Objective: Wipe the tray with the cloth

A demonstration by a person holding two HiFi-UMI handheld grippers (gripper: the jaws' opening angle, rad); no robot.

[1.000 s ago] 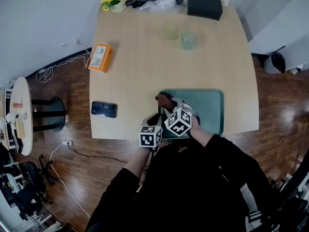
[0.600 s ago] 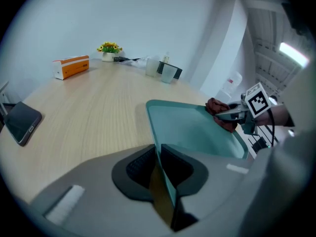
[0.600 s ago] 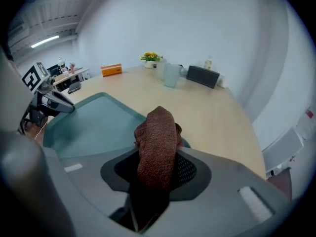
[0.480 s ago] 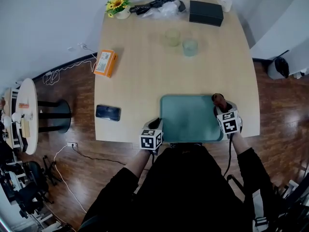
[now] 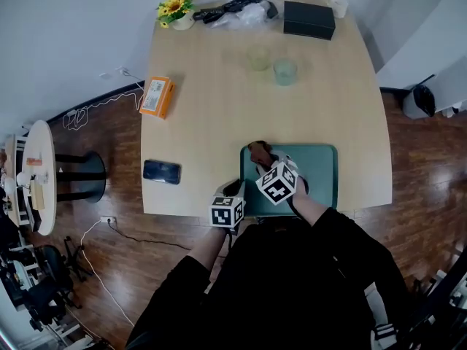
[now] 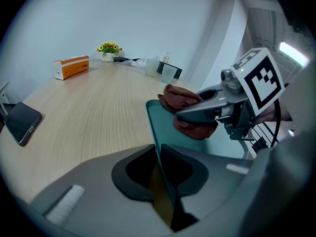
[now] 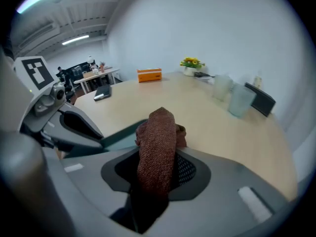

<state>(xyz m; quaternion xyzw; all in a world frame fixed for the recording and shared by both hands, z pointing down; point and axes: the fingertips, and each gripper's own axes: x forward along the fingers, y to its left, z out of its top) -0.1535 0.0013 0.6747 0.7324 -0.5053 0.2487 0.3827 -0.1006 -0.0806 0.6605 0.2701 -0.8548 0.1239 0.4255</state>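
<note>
Right hand-held gripper [image 5: 264, 163] grips the cloth [image 5: 257, 150] at the tray's [image 5: 321, 170] left end; unwiped length lies rightward. Left hand-held gripper [image 5: 235, 188] clamps the tray's left edge.

- Light wood counter [image 5: 219, 115], rounded corners.
- Teal tray [image 5: 321, 168] flat at the near edge, right of centre.
- Dark phone [image 5: 161, 172] near-left, well apart from the tray.
- Orange box [image 5: 156, 95] at the left edge, partly overhanging.
- Two translucent cups [image 5: 258, 57] [image 5: 284, 70] side by side, far of centre.
- Far edge, left to right: yellow flowers in a pot [image 5: 177, 6], black-and-clear plastic bundle [image 5: 237, 7], black box [image 5: 309, 19].
</note>
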